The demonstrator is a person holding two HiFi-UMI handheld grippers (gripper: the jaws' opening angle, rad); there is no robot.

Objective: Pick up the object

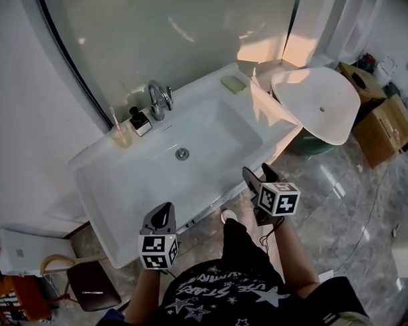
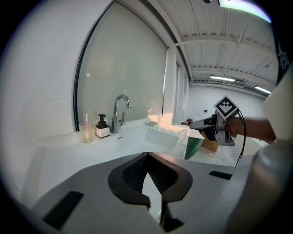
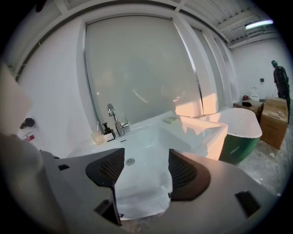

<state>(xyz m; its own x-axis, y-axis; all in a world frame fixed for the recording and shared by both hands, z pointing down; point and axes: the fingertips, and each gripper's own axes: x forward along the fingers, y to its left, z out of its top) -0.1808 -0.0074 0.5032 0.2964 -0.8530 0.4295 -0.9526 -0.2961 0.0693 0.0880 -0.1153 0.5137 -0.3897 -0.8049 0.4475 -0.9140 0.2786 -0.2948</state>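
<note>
The white sink (image 1: 125, 195) fills the middle of the head view, with a chrome faucet (image 1: 159, 99) at its back. A dark soap bottle (image 1: 140, 121) and a cup holding a toothbrush (image 1: 120, 134) stand left of the faucet, and a green soap bar (image 1: 232, 84) lies on the right rim. My left gripper (image 1: 164, 210) hovers at the sink's front edge, shut and holding nothing. My right gripper (image 1: 259, 174) hangs off the front right corner, open and holding nothing. The left gripper (image 2: 146, 155) faces the bottle (image 2: 102, 129). The right gripper (image 3: 142, 160) frames the basin and its drain (image 3: 130, 161).
A white bathtub (image 1: 319, 105) on a green base stands right of the sink. Cardboard boxes (image 1: 383, 119) sit beyond it. A brown stool (image 1: 91, 283) is on the floor at lower left. A large mirror (image 1: 173, 33) backs the sink. A person (image 3: 279, 80) stands far right.
</note>
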